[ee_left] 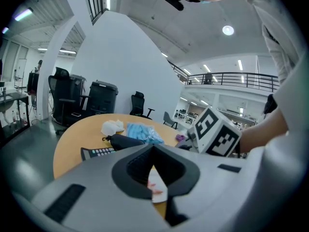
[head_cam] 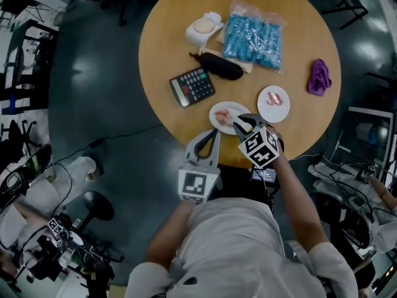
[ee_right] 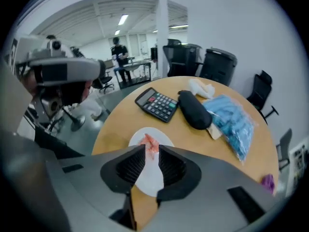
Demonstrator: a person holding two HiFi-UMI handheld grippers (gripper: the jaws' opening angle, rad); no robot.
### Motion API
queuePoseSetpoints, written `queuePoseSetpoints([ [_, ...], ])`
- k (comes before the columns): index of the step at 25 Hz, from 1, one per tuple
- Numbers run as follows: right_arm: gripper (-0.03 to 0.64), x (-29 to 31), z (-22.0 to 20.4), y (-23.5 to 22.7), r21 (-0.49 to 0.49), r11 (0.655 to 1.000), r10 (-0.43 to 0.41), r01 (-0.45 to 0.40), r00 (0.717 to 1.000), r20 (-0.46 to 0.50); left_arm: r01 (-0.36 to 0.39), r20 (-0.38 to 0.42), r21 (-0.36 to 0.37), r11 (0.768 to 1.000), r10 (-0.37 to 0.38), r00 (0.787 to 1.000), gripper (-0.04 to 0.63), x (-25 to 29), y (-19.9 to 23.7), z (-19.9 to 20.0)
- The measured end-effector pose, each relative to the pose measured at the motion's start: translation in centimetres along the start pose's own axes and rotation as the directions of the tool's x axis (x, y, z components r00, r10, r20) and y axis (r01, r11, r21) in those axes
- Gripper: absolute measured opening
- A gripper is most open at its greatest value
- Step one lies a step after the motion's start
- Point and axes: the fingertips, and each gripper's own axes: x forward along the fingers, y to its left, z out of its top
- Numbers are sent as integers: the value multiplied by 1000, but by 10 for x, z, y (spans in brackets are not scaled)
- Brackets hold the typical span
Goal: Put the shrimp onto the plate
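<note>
Your right tongs (ee_right: 151,152) hang over the near plate (ee_right: 147,179) at the lower centre of the frame. Their jaws stand a narrow gap apart and grip nothing. The shrimp (ee_right: 150,143) lies on that plate just past their tips. Your left tongs (ee_left: 153,148) are closed and empty at the desk (head_cam: 161,42) edge.

the head view is dim and bluish; pale glare patches are seen on the dark floor (head_cam: 93,61), while the tabletop (head_cam: 167,42) is lit evenly from above, with only faint shadows cast. both gripper views are brighter, bent strongly at the edges and ringed in black. a ceiling lamp (ee_left: 228,30) is blown out white. the left gripper (ee_left: 153,148) is rendered soft and out of focus.
</note>
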Motion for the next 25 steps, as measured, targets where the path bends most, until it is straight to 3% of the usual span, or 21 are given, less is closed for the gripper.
queuePoseSetpoints([
  [4, 92, 31, 17, 16, -215, 971, 96, -106, 994, -56, -18, -9, -60, 998, 17, 1000, 8, -5, 5, -1],
  [9, 92, 66, 21, 20, -384, 904, 140, -188, 979, -150, -9, -24, -37, 999, 8, 1000, 8, -7, 12, -14],
  [16, 92, 89, 8, 21, -426, 875, 144, -232, 963, -230, -32, -30, -86, 996, 30, 999, 8, -8, 18, -19],
  [20, 92, 95, 8, 19, -419, 873, 152, -248, 956, -250, -25, -31, -48, 999, 24, 999, 8, -8, 20, -25],
  [25, 92, 101, 5, 18, -417, 866, 166, -277, 945, -282, -33, -34, -60, 998, 31, 999, 8, -7, 21, -26],
])
